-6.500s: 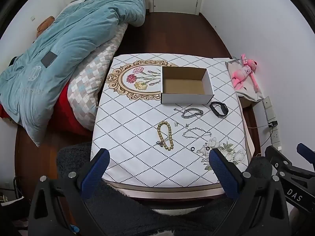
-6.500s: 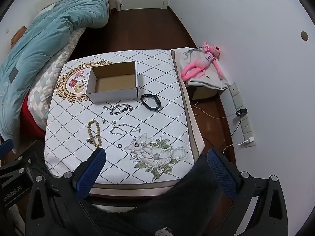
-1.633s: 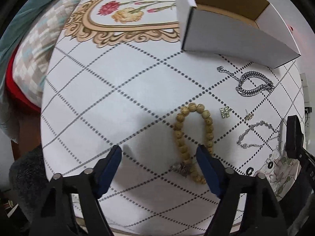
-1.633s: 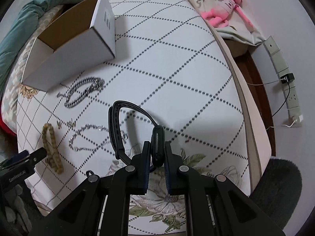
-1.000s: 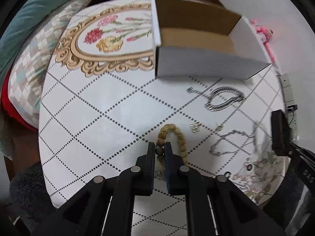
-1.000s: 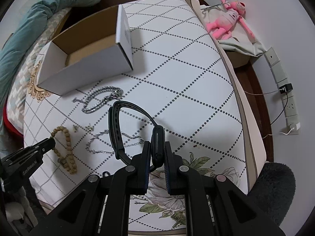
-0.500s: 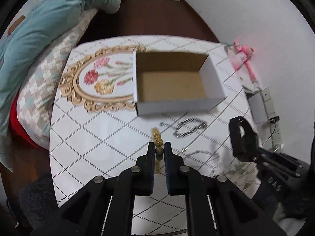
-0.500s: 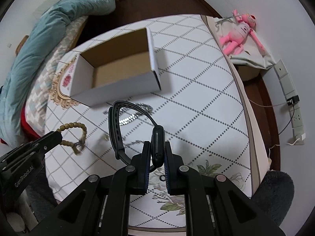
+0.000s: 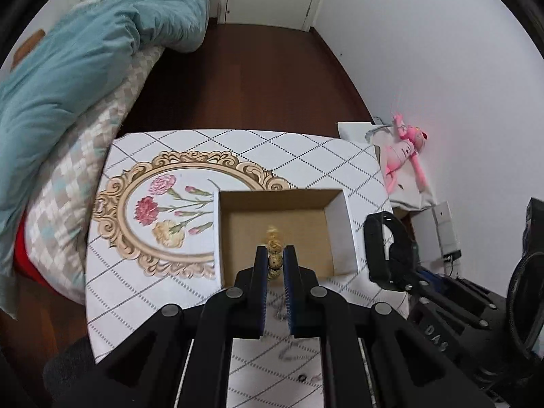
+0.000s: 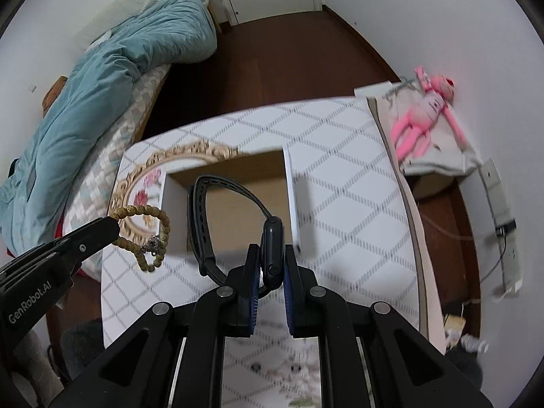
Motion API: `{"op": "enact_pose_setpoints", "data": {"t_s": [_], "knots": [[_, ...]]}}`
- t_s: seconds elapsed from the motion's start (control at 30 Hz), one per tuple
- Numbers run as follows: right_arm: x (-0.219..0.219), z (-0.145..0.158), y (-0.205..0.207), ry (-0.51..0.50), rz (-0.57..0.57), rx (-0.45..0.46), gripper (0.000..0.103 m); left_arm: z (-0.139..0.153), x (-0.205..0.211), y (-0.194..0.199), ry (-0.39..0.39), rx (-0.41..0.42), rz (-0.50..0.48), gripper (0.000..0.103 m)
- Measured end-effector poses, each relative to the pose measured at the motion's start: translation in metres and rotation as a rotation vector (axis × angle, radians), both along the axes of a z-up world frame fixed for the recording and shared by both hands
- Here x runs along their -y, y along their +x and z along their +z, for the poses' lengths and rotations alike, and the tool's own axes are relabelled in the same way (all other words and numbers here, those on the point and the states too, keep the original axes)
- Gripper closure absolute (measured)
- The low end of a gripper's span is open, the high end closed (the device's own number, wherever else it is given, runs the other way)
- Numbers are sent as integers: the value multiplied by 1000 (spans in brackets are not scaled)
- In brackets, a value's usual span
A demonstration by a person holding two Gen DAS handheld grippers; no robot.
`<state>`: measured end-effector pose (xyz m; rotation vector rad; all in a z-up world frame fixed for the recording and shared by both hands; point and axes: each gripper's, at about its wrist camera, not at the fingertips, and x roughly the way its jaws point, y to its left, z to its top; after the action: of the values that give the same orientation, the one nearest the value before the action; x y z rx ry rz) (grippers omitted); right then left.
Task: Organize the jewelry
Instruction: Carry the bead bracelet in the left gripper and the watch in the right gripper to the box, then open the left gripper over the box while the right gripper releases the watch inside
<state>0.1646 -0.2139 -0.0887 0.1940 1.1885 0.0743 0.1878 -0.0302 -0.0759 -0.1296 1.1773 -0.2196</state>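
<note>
My left gripper (image 9: 275,261) is shut on a wooden bead bracelet (image 9: 274,255) and holds it in the air over the open white cardboard box (image 9: 350,238). From the right wrist view the bracelet (image 10: 149,234) hangs in a loop from the left gripper (image 10: 114,229), left of the box (image 10: 292,200). My right gripper (image 10: 272,267) is shut on a black smart band (image 10: 272,248), its strap arching up over the box opening. The band (image 9: 386,251) shows right of the box in the left wrist view. Chains (image 9: 282,309) lie on the tablecloth below the left gripper.
The table has a white diamond-pattern cloth (image 9: 153,292) with a gold floral frame (image 9: 163,214). A bed with a teal duvet (image 9: 74,78) is to the left. A pink plush toy (image 9: 404,153) lies on a stand to the right. Dark wood floor (image 9: 244,78) is beyond.
Both grippers have lifted and moved forward toward the box. The bead bracelet is now over the box opening, and the black band is held closer to the box.
</note>
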Motion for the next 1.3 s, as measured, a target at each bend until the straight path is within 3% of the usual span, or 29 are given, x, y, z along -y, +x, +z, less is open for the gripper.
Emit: {"op": "enact_pose_setpoints", "data": {"t_s": [0.23,0.43,0.53,0.6,0.73,0.83,0.9,0.97,1.07,1.3], "knots": [[-20,-34,52,-3,39,-78,90,-35,-3,46,-34,-107,-7,96],[-30,-72,72,-9,70,-175,89,-55,-8,62,-29,-193,34,95],[-29,-78,72,-4,60,-192,74,-54,-12,60,8,-177,50,78],[-24,-72,68,-4,46,-168,65,-50,-16,56,33,-148,66,43],[-19,-53,60,-32,29,-115,54,-47,-24,46,95,-86,83,30],[-15,-45,52,-70,14,-89,36,-50,-30,34,134,-40,99,18],[-15,-46,46,-118,15,-78,16,-55,-33,29,146,-24,105,3],[-15,-51,41,-155,23,-77,6,-61,-34,23,151,-14,109,1],[-19,-60,36,-198,47,-76,1,-69,-33,15,177,-7,110,0],[-17,-67,27,-240,39,-37,0,-71,-30,2,210,18,119,0]]}}
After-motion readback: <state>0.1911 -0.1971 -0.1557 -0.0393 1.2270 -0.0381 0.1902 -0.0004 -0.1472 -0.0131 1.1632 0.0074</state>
